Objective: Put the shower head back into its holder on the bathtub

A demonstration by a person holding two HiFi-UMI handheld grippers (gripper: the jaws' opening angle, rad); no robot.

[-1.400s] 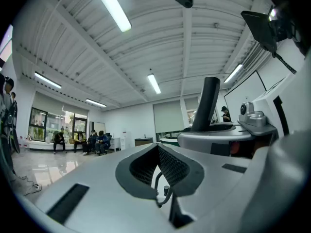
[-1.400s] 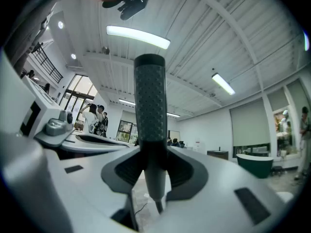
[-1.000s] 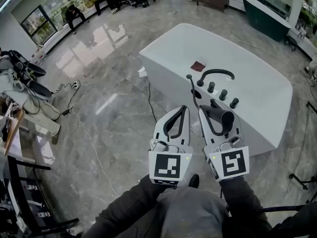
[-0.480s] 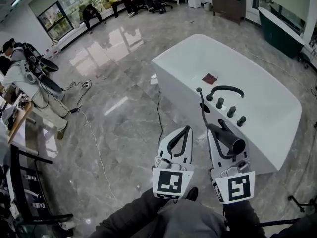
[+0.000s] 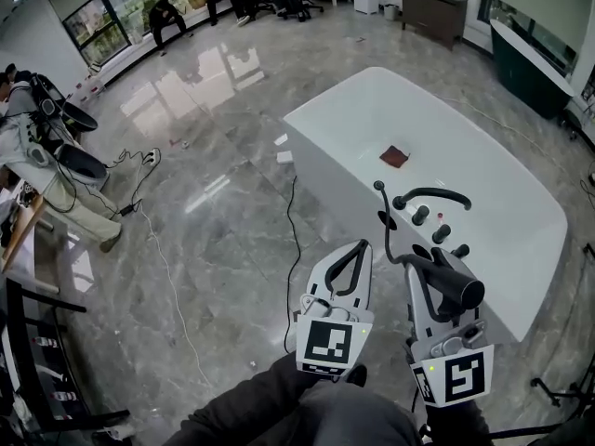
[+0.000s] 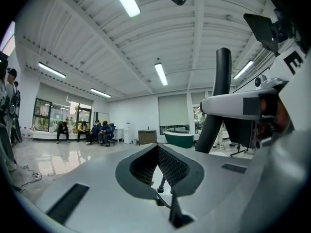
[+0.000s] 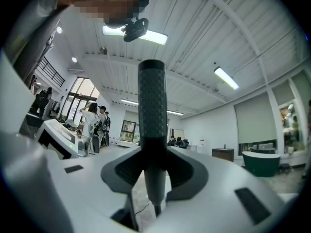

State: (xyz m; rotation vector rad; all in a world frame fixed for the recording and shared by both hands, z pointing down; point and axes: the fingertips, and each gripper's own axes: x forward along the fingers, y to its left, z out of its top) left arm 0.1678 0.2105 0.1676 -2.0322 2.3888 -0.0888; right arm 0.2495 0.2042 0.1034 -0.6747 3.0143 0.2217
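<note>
Head view: your right gripper (image 5: 420,256) is clamped on the black shower head (image 5: 454,282), level, just off the near end of the white bathtub (image 5: 346,100) and near its faucet (image 5: 432,196). Your left gripper (image 5: 360,247) sits beside it, tips together, empty.

Left gripper view: left gripper (image 6: 157,146) closed on nothing; shower head (image 6: 221,91) to the right.

Right gripper view: right gripper (image 7: 153,178) pinching the shower head (image 7: 152,101), upright.

No readable text, brand or number in any view. Only coded patterns: a black-and-white square marker (image 5: 329,340) on the left gripper (image 5: 359,245) cube, and a second marker (image 5: 464,376) on the right gripper (image 5: 416,252) cube.
</note>
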